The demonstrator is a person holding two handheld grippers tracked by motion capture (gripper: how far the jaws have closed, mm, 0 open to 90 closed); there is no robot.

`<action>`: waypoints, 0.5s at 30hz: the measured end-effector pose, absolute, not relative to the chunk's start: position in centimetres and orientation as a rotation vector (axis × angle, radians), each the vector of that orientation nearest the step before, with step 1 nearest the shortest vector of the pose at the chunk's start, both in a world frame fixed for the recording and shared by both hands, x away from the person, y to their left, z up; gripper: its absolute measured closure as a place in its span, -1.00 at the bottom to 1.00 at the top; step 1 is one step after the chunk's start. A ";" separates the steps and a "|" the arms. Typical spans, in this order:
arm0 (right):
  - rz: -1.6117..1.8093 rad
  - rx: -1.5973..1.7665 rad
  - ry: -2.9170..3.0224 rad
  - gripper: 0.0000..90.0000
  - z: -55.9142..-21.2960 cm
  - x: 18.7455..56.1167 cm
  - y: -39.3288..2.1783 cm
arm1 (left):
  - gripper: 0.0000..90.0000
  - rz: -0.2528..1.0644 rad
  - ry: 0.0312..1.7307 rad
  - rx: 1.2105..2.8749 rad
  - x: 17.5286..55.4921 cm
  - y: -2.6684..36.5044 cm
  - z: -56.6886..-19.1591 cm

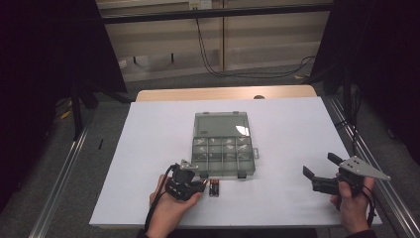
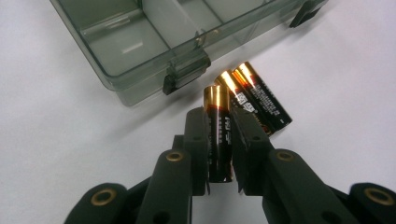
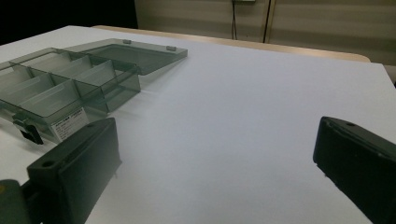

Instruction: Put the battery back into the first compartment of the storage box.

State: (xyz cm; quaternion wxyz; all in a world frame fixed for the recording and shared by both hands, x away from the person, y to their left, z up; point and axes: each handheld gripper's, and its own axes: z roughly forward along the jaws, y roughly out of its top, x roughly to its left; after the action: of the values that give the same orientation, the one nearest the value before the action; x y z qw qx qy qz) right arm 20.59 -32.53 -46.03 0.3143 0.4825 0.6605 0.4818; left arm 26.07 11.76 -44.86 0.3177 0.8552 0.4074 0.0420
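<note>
White table (image 1: 148, 148): L tongs (image 2: 219, 135) clamp battery (image 2: 218, 126) upright betw pads; R tongs (image 3: 210, 154) wide, empty.

Organizer box (image 2: 154, 42) cropped at top

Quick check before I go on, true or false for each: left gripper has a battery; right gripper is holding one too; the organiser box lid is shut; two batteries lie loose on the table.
1. The left gripper is shut on a battery. True.
2. The right gripper holds a battery. False: its jaws stand open with nothing between them.
3. The organiser box has its lid shut. False: the lid lies folded back flat.
4. Two loose batteries lie beside the box. True.
</note>
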 end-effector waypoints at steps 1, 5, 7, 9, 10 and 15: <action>1.272 1.271 1.741 -1.00 -46.0 20.6 -32.5 | 0.72 0.114 1.071 2.246 26.0 11.7 -44.8; 1.273 1.274 1.737 -1.00 -46.0 20.6 -32.5 | 0.72 0.122 1.057 2.249 25.9 11.7 -44.4; 1.274 1.268 1.740 -1.00 -46.0 20.6 -32.5 | 0.72 0.124 1.051 2.245 26.0 11.7 -44.2; 1.280 1.266 1.738 -1.00 -45.9 20.5 -32.6 | 0.72 0.124 1.053 2.239 26.1 11.8 -44.0; 1.286 1.263 1.732 -1.00 -45.9 20.5 -32.6 | 0.72 0.121 1.057 2.228 26.2 12.0 -43.8; 1.287 1.263 1.728 -1.00 -45.9 20.4 -32.7 | 0.72 0.127 1.066 2.205 26.6 12.4 -43.2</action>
State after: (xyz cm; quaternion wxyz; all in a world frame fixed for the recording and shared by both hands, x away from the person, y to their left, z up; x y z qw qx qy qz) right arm 20.43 -32.68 -45.89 0.3165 0.4798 0.6562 0.4889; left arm 26.62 12.35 -43.18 0.3379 0.8463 0.4090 0.0488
